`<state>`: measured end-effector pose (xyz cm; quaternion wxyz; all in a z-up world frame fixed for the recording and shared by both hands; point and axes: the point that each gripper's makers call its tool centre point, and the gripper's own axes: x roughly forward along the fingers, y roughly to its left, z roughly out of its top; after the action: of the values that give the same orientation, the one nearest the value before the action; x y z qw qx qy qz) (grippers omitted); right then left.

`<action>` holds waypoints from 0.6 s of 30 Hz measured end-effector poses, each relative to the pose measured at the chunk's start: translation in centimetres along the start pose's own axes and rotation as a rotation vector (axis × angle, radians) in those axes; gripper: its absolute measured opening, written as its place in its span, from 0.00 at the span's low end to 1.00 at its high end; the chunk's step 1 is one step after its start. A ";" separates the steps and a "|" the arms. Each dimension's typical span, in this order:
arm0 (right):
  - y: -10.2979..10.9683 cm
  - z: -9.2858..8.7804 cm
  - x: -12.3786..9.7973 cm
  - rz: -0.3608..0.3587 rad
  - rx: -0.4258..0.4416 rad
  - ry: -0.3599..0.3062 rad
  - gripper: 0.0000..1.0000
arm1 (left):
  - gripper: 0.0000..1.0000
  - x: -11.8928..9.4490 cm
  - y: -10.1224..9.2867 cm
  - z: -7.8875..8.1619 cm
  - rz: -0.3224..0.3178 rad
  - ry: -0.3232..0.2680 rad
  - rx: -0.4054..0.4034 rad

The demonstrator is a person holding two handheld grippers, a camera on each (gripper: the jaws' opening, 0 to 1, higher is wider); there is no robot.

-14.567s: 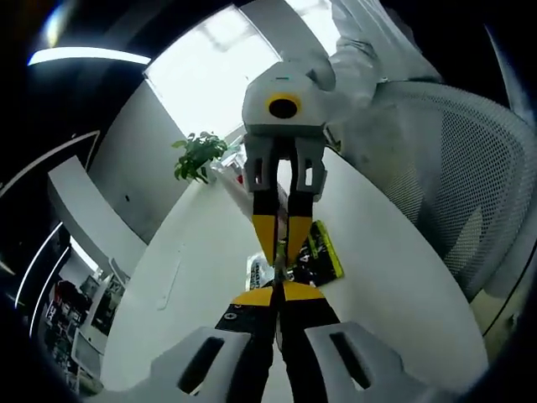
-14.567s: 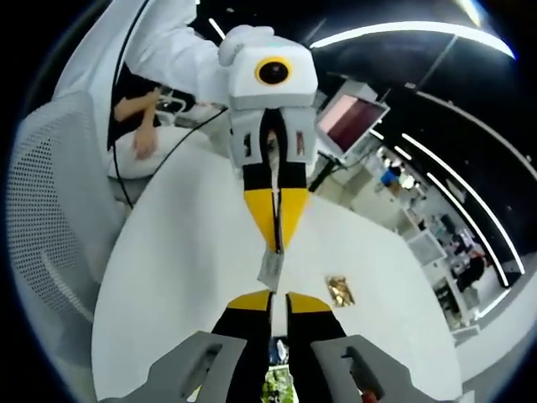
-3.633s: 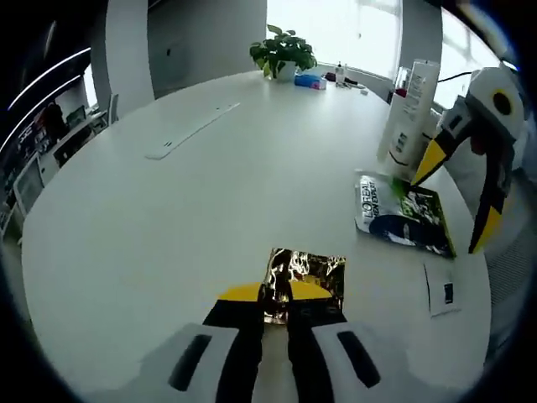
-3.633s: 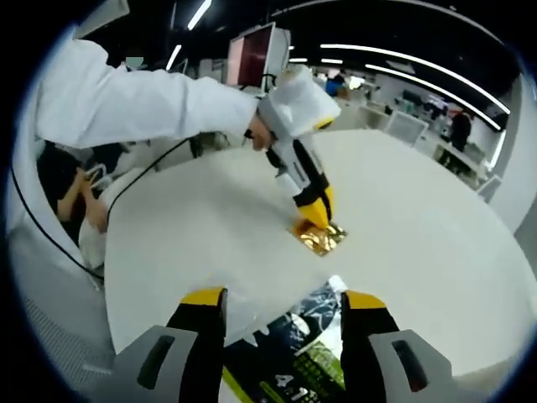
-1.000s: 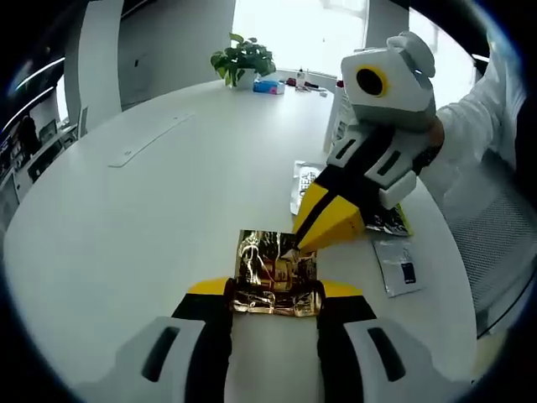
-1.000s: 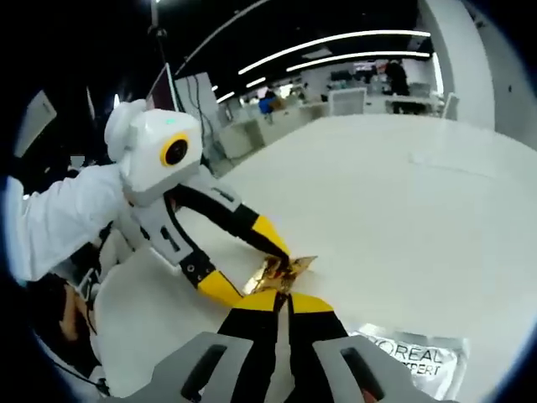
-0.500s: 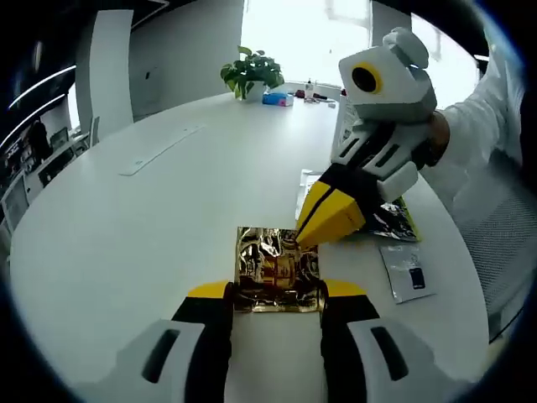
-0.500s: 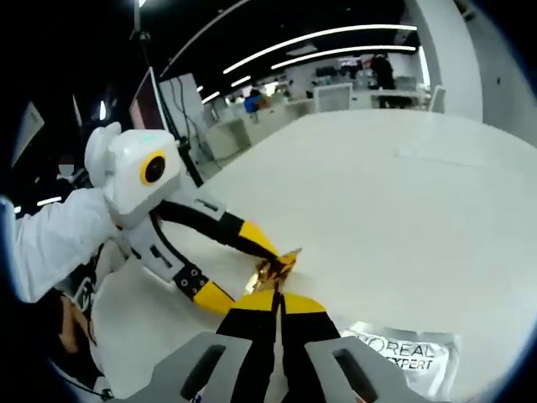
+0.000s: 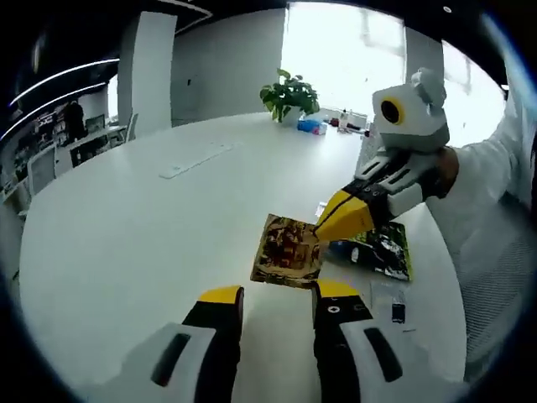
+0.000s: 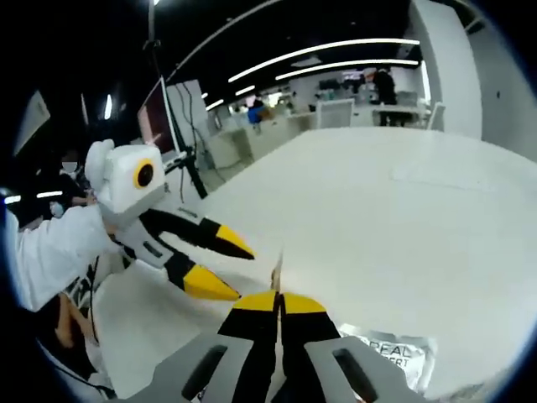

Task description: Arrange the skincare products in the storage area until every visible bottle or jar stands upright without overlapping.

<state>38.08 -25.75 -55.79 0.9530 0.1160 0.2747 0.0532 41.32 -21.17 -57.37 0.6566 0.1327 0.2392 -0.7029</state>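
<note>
My right gripper [image 10: 278, 300] is shut on a crinkled gold sachet [image 9: 289, 249], seen edge-on as a thin strip [image 10: 277, 267] in the right gripper view. In the left gripper view the right gripper [image 9: 329, 227] reaches in from the right and holds the sachet by its right edge, tilted a little above the white table [image 9: 126, 227]. The left gripper [image 9: 277, 295] stands open just short of the sachet, with nothing between its jaws. From the right gripper view the left gripper [image 10: 226, 267] comes in from the left, jaws spread apart.
A dark green and silver sachet [image 9: 377, 252] lies flat on the table behind the right gripper, its silver end [image 10: 390, 348] beside my right jaw. A small white sachet [image 9: 394, 306] lies near the table edge. A potted plant [image 9: 289, 94] stands far back. A person's white sleeve [image 10: 50, 252] is at left.
The left gripper has let go of the gold sachet, opened and drawn back. The right gripper keeps its hold and has lifted the sachet off the table.
</note>
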 end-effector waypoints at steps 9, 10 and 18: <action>0.6 1.9 -4.6 0.016 0.029 -0.097 0.00 | 0.26 -1.6 -2.1 3.9 -0.036 -0.206 -0.213; 0.7 2.1 -5.1 0.019 0.035 -0.111 0.00 | 0.26 -1.8 -2.5 4.5 -0.055 -0.230 -0.237; 2.5 4.1 -9.4 0.056 0.094 -0.238 0.00 | 0.21 -1.7 -3.6 6.8 -0.115 -0.341 -0.351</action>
<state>32.27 -25.65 -46.98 0.9705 0.1738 0.1584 0.0528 38.86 -23.09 -50.11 0.6594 -0.1176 0.2508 -0.6989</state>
